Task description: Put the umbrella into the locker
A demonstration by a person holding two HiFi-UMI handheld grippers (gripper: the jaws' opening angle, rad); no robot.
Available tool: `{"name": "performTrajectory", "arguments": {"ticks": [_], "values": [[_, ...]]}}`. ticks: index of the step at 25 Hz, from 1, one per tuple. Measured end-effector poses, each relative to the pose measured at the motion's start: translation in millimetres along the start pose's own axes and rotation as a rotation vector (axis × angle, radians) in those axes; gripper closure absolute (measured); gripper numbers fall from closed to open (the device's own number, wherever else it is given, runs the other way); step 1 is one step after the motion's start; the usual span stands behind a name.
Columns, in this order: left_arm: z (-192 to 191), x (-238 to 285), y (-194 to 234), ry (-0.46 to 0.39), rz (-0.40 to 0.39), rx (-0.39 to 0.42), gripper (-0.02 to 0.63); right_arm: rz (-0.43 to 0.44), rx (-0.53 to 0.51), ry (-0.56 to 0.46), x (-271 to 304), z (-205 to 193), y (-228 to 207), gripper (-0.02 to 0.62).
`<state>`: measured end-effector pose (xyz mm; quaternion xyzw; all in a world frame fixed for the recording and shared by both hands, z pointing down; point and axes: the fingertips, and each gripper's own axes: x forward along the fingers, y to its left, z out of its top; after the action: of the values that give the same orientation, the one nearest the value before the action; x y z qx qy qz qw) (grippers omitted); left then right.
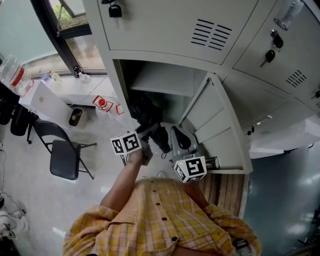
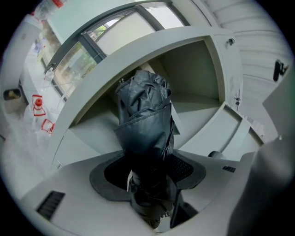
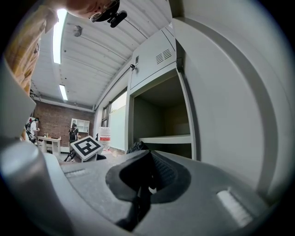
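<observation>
A folded black umbrella (image 1: pixel 145 114) (image 2: pixel 145 115) is clamped by its lower end in my left gripper (image 1: pixel 151 136) (image 2: pixel 150 186), which is shut on it. The umbrella's top points into the open locker compartment (image 1: pixel 165 80) (image 2: pixel 193 78), at its mouth below the shelf. The locker door (image 1: pixel 215 125) stands swung open to the right. My right gripper (image 1: pixel 181 140) (image 3: pixel 146 182) hangs just right of the umbrella in front of the door, its jaws together with nothing in them. In the right gripper view the umbrella (image 3: pixel 136 147) shows as a dark tip beside the compartment (image 3: pixel 161 115).
A black folding chair (image 1: pixel 62 150) stands on the floor to the left. Behind it is a white table (image 1: pixel 47 100) with small items, under a window. Keys (image 1: pixel 115 9) hang from the shut upper locker doors. More shut lockers (image 1: pixel 280 60) run to the right.
</observation>
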<state>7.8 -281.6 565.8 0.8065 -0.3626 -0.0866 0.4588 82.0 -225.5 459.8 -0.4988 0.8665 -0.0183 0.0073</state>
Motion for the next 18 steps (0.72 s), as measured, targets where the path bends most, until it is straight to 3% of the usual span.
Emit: {"name": "performTrajectory", "arguments": {"ticks": [4, 18], "values": [[6, 9, 12, 0.014, -0.039, -0.156, 0.374, 0.005, 0.006, -0.007, 2, 2, 0, 0.598], [21, 36, 20, 0.055, -0.106, -0.339, 0.376, 0.009, 0.001, -0.004, 4, 2, -1, 0.598]]}}
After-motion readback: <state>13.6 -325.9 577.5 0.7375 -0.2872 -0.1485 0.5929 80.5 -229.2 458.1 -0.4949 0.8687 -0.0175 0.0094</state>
